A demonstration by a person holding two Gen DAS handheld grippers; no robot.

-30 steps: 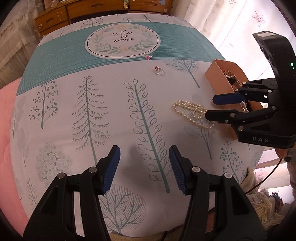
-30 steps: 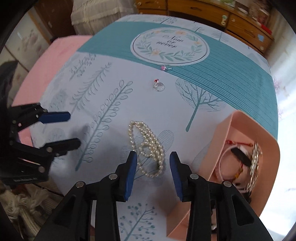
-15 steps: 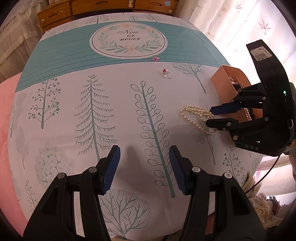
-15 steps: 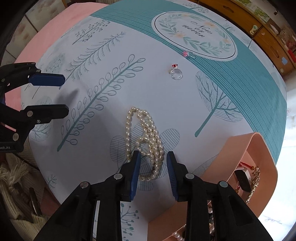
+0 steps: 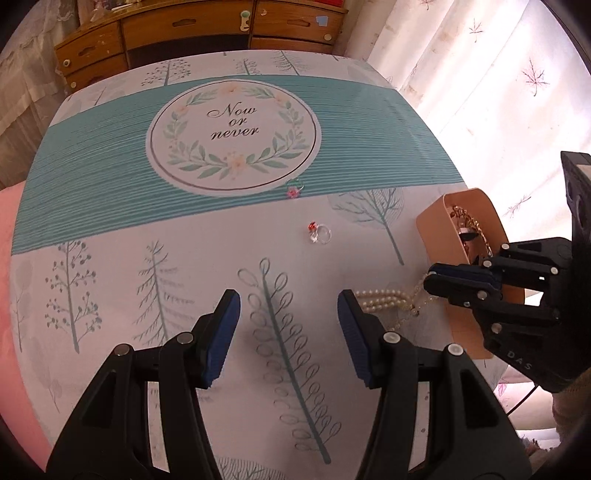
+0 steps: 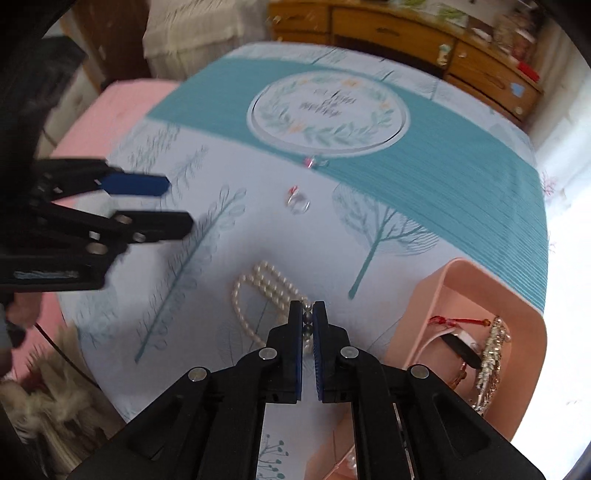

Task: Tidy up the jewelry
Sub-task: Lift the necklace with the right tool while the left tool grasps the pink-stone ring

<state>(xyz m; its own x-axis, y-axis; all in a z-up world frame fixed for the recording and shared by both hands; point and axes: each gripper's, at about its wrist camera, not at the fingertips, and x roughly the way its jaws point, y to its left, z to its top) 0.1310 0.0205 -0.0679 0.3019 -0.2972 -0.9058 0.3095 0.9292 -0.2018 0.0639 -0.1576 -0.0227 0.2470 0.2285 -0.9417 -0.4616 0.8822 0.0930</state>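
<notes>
The right gripper (image 6: 307, 314) was nearest, its jaws pressed almost together and pinching a strand of the pearl necklace (image 6: 264, 291) near a dark bead. The rest of the necklace lay looped on the tablecloth (image 6: 443, 177), just ahead and to the left of the fingertips. Just beside it on the right stood the pink box (image 6: 491, 284), its rounded rim close to the table's right edge and already holding a watch, a gold chain and a red cord.

The left gripper (image 5: 288, 317) hovered over the near cloth with its jaws spread wide, holding nothing; a broad stretch of printed cloth lay bare around it. Farther out sat a ring with a red stone (image 5: 319, 232), apart from everything else. Beyond that a small pink piece (image 5: 293, 190) rested at the lower rim of the round "Now or never" print (image 5: 232, 134). At the far edge stood a wooden dresser (image 5: 207, 26).
</notes>
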